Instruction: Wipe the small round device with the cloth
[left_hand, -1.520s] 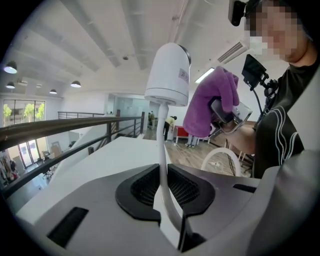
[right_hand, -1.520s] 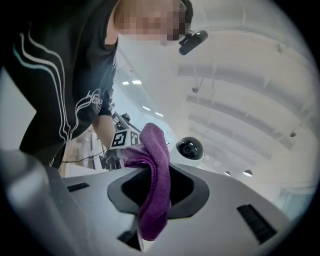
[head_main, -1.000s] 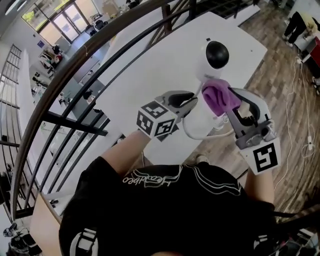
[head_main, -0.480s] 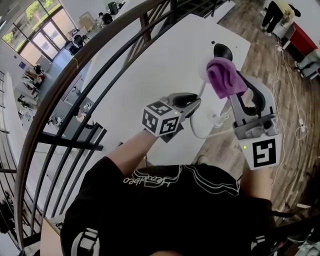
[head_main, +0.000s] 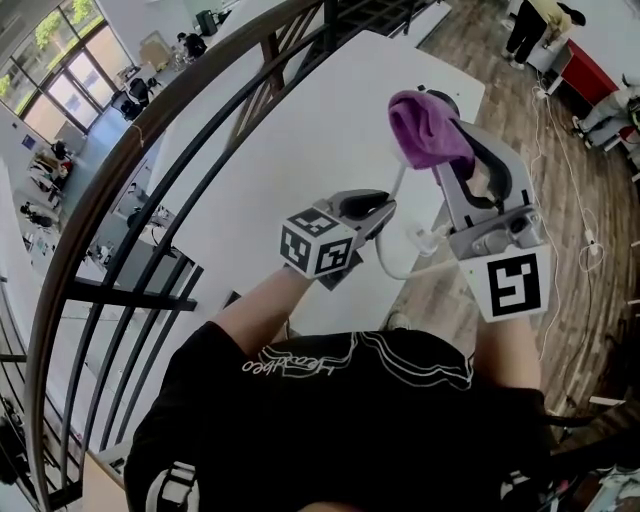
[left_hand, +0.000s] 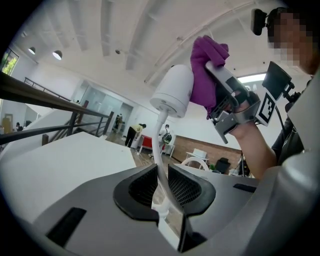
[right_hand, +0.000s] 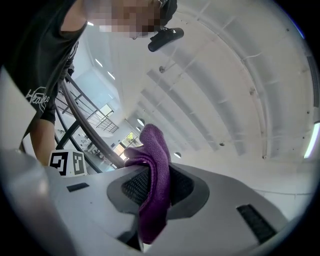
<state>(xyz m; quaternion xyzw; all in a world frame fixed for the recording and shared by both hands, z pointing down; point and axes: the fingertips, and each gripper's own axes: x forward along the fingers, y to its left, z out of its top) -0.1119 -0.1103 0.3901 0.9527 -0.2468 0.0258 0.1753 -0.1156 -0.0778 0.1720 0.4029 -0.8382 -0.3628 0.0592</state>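
The small round device (left_hand: 175, 91) is a white dome on a thin white stalk (left_hand: 159, 145), held up in the air. My left gripper (left_hand: 161, 187) is shut on that stalk just below the dome. My right gripper (right_hand: 155, 186) is shut on a purple cloth (right_hand: 156, 150), and the cloth (left_hand: 204, 70) lies against the dome's side. In the head view the purple cloth (head_main: 424, 127) covers nearly all of the device, with my right gripper (head_main: 446, 152) under it. My left gripper (head_main: 384, 206) is lower and to the left, and a white cable (head_main: 398, 266) loops between them.
A long white table (head_main: 300, 120) lies below and ahead of the grippers. A dark curved railing (head_main: 150, 150) runs along its left side. Wooden floor (head_main: 565, 190) with cables is at the right. A person (head_main: 530, 25) stands by a red cabinet in the far right corner.
The purple cloth has slid from below the device's black face up over it, hiding it. Both grippers and the device have drifted up and slightly left in the head view.
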